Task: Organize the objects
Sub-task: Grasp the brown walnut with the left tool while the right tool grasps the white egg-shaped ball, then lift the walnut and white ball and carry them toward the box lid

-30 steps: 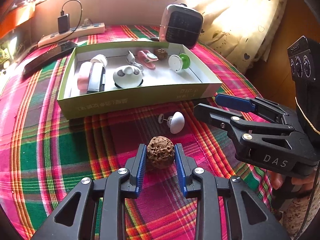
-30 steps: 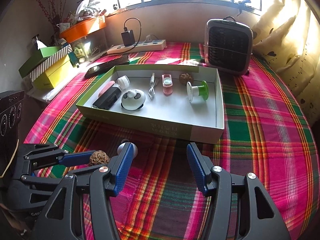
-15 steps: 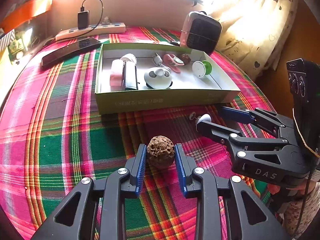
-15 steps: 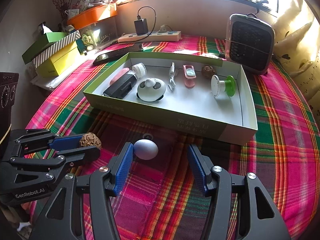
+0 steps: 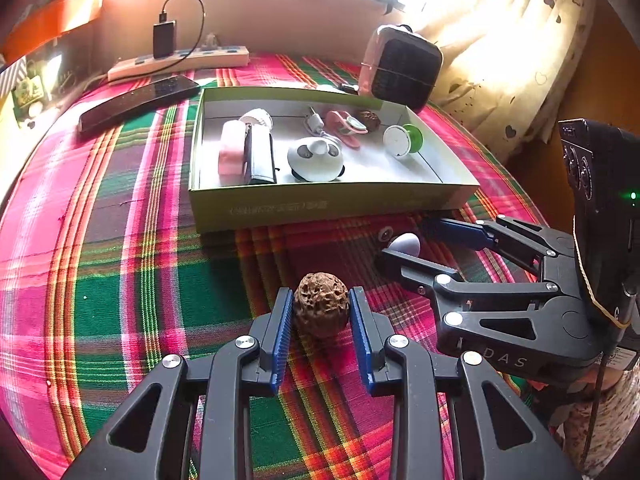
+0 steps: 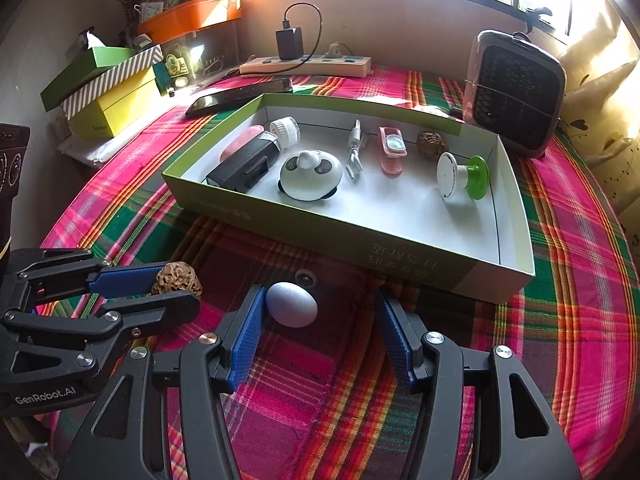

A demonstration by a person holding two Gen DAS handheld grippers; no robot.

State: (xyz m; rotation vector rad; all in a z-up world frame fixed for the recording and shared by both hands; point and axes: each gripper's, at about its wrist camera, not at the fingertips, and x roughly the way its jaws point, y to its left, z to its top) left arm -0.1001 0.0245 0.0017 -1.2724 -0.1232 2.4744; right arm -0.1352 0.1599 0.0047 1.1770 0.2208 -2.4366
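Wrinkled walnut (image 5: 321,305) clamped between the blue pads of the left gripper (image 5: 322,334), just above the plaid tablecloth (image 5: 132,288) near its front edge. Pale egg-shaped piece (image 6: 291,309) on the cloth before the green tray's (image 6: 320,236) front wall, against one pad inside the half-wide, unclosed right gripper (image 6: 320,336).

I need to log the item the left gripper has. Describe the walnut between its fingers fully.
The walnut is brown, roundish and deeply wrinkled, like a whole hard shell. It sits between the blue ribbed pads of the left gripper, which is shut on it near the fingertips, above the plaid tablecloth in front of the green box. Whether it rests on the cloth is unclear.
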